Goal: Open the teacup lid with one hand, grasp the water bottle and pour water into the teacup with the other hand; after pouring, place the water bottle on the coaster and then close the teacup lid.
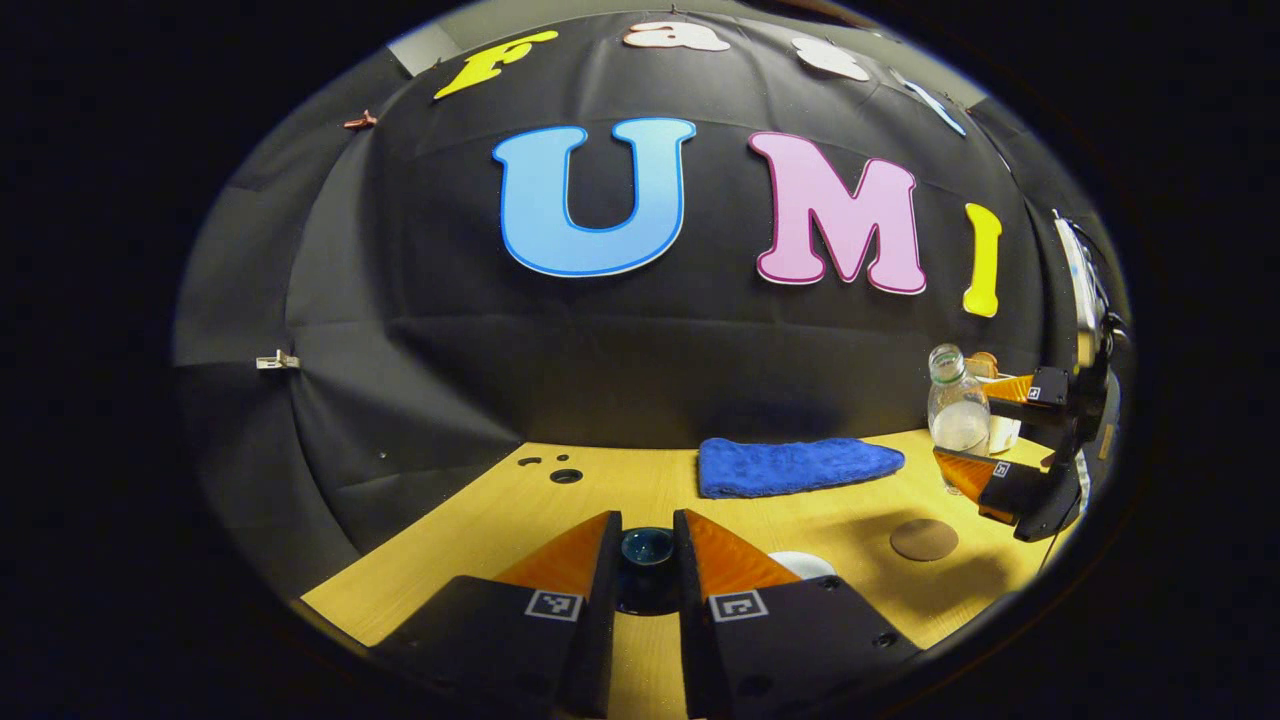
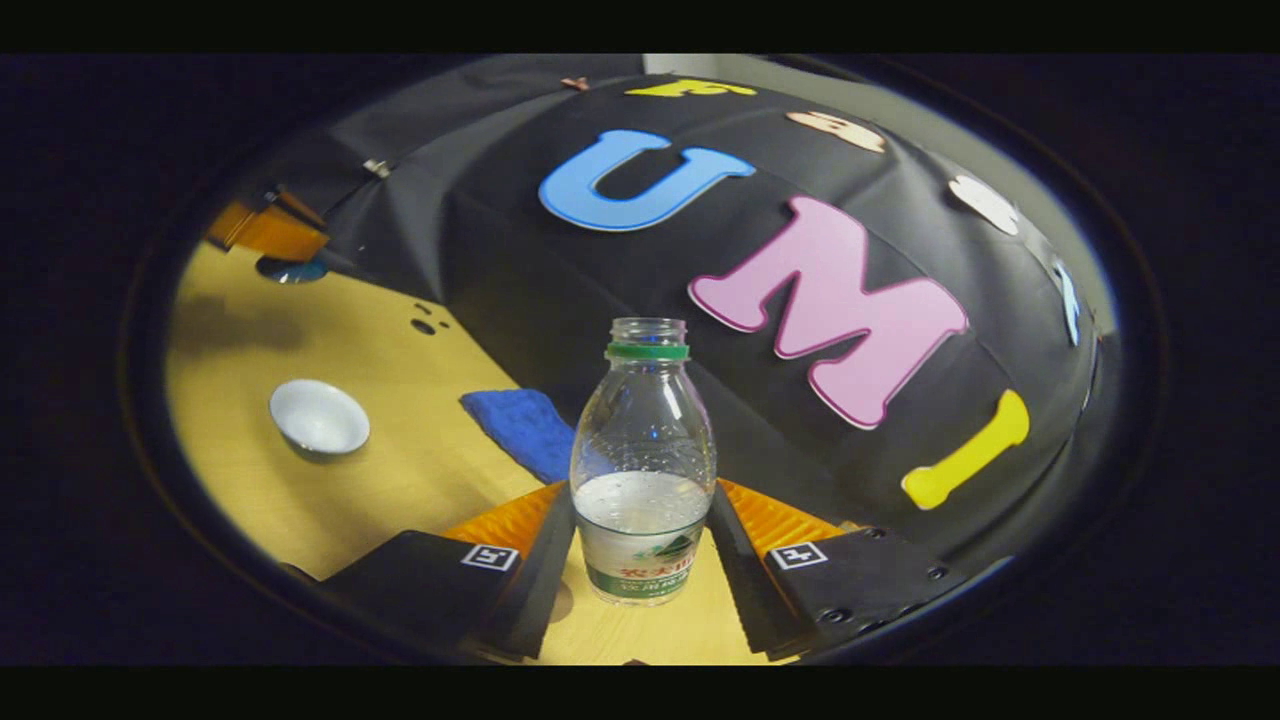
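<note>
My left gripper (image 1: 647, 528) is shut on the dark glossy knob of the teacup lid (image 1: 647, 560) and holds it above the wooden table (image 1: 480, 540). The open white teacup (image 1: 806, 563) peeks out beside my right finger; in the right gripper view the teacup (image 2: 318, 417) stands at the left. My right gripper (image 2: 640, 505) is shut on the uncapped water bottle (image 2: 643, 470), which is upright and about half full. In the left gripper view the water bottle (image 1: 957, 410) and the right gripper (image 1: 985, 432) are at the far right. The round brown coaster (image 1: 923, 539) lies in front of them.
A folded blue towel (image 1: 795, 465) lies by the back wall, also seen as the blue towel (image 2: 520, 430) behind the bottle. Small holes (image 1: 565, 475) mark the table's back left. The left gripper (image 2: 270, 232) with the lid hangs at the top left of the right gripper view.
</note>
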The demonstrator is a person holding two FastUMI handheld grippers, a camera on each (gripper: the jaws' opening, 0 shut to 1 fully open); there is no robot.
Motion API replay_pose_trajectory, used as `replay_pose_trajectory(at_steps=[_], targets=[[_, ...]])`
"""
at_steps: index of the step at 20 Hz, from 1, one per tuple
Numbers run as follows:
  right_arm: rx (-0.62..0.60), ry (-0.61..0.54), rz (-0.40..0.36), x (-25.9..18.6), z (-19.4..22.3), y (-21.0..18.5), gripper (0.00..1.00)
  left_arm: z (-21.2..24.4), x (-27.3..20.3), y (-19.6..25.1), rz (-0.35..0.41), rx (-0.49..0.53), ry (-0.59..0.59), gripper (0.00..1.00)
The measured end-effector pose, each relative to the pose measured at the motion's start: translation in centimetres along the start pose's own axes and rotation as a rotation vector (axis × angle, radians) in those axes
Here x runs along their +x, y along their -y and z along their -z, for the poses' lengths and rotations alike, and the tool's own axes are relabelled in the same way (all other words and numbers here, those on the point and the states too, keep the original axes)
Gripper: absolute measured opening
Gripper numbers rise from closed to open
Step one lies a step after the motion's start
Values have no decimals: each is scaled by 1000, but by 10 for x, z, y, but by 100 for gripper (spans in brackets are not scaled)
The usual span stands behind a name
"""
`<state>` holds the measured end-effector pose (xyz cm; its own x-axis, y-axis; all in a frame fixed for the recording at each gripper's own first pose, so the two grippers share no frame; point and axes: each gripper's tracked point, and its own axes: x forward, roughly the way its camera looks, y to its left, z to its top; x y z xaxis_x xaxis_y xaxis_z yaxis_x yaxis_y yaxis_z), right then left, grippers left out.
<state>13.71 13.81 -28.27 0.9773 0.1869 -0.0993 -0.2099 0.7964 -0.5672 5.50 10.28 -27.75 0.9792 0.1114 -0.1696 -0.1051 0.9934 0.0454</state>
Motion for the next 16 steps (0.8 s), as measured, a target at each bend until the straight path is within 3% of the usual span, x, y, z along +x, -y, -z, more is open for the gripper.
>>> replay_pose_trajectory(at_steps=[2,5,6,11,15,16], targets=[[-121,5,-6,0,-1,-8,75,2,-2,-6,-12,-5,-2,28],[-257,37,-36,-3,-8,-21,75,4,-7,-15,-28,-10,-5,31],[-288,47,-52,-2,-11,-29,75,5,-8,-18,-33,-11,-5,28],[-417,61,-98,-4,-10,-51,75,8,-14,-25,-45,-24,-6,31],[-517,66,-123,-1,-9,-66,75,13,-20,-31,-52,-21,-12,28],[-544,69,-135,-2,-8,-70,75,15,-19,-31,-52,-20,-14,31]])
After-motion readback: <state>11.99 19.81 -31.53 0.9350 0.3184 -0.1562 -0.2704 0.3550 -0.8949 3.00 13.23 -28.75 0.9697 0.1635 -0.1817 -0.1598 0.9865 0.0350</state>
